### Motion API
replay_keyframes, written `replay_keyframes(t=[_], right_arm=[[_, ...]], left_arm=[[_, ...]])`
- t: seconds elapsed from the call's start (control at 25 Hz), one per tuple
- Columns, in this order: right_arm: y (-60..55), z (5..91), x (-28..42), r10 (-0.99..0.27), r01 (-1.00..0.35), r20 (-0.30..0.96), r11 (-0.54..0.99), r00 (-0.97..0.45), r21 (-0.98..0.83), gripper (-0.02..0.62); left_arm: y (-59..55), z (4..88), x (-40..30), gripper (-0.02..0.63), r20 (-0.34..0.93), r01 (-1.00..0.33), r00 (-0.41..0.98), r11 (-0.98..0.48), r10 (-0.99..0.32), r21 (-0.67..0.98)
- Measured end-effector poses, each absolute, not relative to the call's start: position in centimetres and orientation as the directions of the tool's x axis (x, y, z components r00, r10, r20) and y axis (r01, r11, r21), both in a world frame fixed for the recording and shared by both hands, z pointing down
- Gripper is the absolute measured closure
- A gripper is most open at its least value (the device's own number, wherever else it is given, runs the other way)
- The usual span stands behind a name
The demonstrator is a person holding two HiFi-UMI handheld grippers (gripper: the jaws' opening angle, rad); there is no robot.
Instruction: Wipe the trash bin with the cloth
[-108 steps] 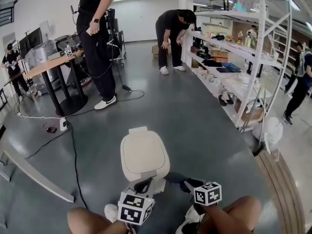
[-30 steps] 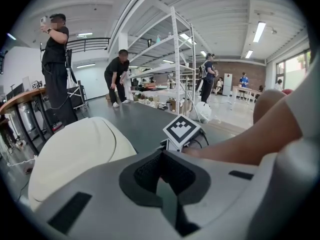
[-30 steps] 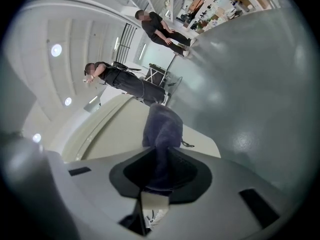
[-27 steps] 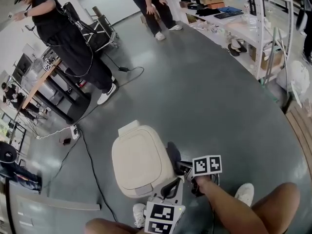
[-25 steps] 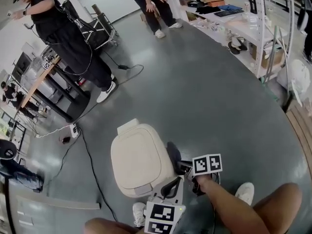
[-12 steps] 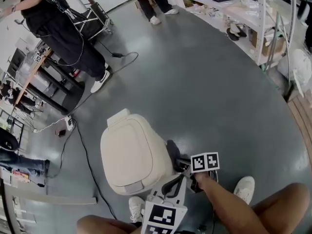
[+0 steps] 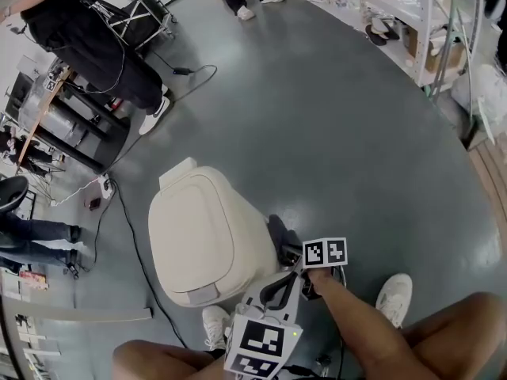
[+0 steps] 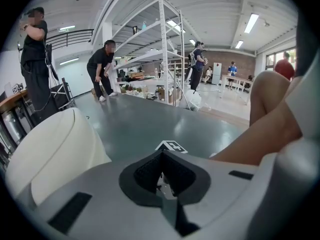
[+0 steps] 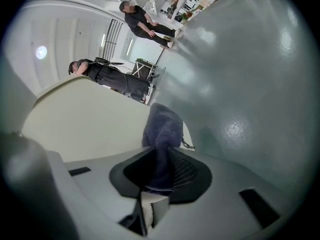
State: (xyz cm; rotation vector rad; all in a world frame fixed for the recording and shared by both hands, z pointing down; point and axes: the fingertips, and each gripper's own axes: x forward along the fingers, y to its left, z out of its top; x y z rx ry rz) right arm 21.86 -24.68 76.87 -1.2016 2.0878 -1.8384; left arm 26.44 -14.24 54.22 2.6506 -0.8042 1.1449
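Observation:
A cream trash bin (image 7: 206, 240) with its lid down stands on the grey floor just ahead of my knees. My right gripper (image 7: 291, 258) is shut on a dark blue cloth (image 7: 279, 234), which lies against the bin's right side. In the right gripper view the cloth (image 9: 162, 129) sticks out past the gripper (image 9: 161, 156) beside the bin's wall (image 9: 85, 119). My left gripper (image 7: 273, 291) hovers at the bin's near right corner, shut and holding nothing. In the left gripper view that gripper (image 8: 162, 156) has the bin (image 8: 50, 154) to its left.
A black cable (image 7: 127, 228) and a power strip (image 7: 105, 187) lie left of the bin. Two people (image 7: 87, 38) stand by a table (image 7: 47, 125) at far left. Metal shelving (image 7: 428, 22) lines the right. My shoes (image 7: 394, 295) flank the grippers.
The view has tipped lower and the bin looks nearer and further left. The right gripper with the cloth stays against the bin's right side; the left gripper has barely moved.

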Motion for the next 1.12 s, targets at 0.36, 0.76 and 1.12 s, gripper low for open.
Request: replay_keyframes(t=[0.36,0.76,1.12], right_arm=[[-25.0,77.8,22.0,-0.604,-0.484,0.4,-0.026,-0.69,-0.875,0.518],[-31.1,66.4,26.3,-0.703,-0.398,0.156,0.194,-0.693,-0.897,0.518],[-31.6,56.1,24.0,-0.639,-0.28,-0.042,0.394,-0.768,-0.876,0.518]], left_arm=[[-14.3,54.4,27.4,0.608,0.728,-0.528,0.557,-0.847,-0.4,-0.061],[-13.9,54.0,28.2,0.608,0.721,-0.529,0.572,-0.848,-0.39,-0.038],[-14.3,52.9,28.4,0.607,0.699,-0.538,0.589,-0.842,-0.405,-0.034]])
